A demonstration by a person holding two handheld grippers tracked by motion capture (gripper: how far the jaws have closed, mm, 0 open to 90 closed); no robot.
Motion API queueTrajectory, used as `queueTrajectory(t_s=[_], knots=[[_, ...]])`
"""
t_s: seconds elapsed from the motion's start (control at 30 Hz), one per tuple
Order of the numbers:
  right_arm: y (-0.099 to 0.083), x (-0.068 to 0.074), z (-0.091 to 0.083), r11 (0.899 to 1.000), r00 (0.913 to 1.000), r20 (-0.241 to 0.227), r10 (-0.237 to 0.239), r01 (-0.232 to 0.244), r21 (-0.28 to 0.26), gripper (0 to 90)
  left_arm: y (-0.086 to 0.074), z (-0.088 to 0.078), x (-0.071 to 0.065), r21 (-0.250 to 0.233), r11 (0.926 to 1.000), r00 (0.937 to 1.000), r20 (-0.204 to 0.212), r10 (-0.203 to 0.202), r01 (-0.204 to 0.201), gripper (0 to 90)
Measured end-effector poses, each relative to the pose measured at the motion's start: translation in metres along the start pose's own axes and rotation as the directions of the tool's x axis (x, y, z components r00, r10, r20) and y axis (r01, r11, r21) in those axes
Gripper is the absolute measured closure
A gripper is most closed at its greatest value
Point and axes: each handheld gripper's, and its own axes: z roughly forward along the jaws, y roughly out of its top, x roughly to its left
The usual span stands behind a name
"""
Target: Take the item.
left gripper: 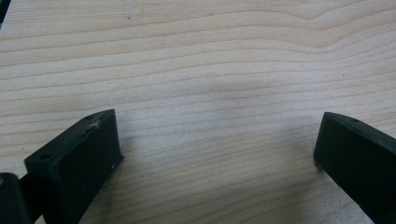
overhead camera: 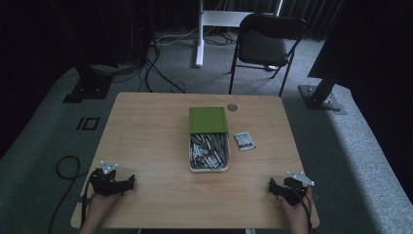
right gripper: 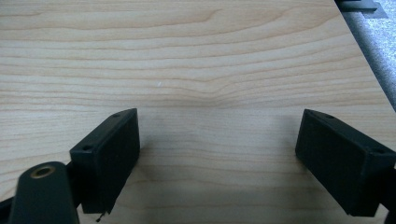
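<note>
A white box [overhead camera: 209, 153] full of several small packets stands in the middle of the wooden table [overhead camera: 146, 141], its green lid [overhead camera: 208, 119] slid back over the far end. One loose packet [overhead camera: 244, 141] lies just right of the box. My left gripper [overhead camera: 127, 184] rests at the near left of the table, held by a hand. It stands open over bare wood [left gripper: 217, 135]. At the near right corner, my right gripper [overhead camera: 272, 186] is also held low. Its jaws stand wide apart above bare wood [right gripper: 217, 140], so it is open.
A small round grey disc [overhead camera: 232, 107] lies near the table's far edge. Behind the table stands a black folding chair [overhead camera: 265, 44] on grey carpet. Cables [overhead camera: 65, 168] run on the floor at the left. The table's right edge [right gripper: 369, 70] lies close to my right gripper.
</note>
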Motion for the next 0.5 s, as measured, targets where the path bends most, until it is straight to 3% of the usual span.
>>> queueTrajectory(t_s=[0.5], knots=[[0.0025,0.001,0.0028,1.0,0.9997,0.018,0.017,-0.017,0.004,12.0,0.0,0.0,0.0,0.001,1.0,1.0,0.0,0.0,0.0,1.3]])
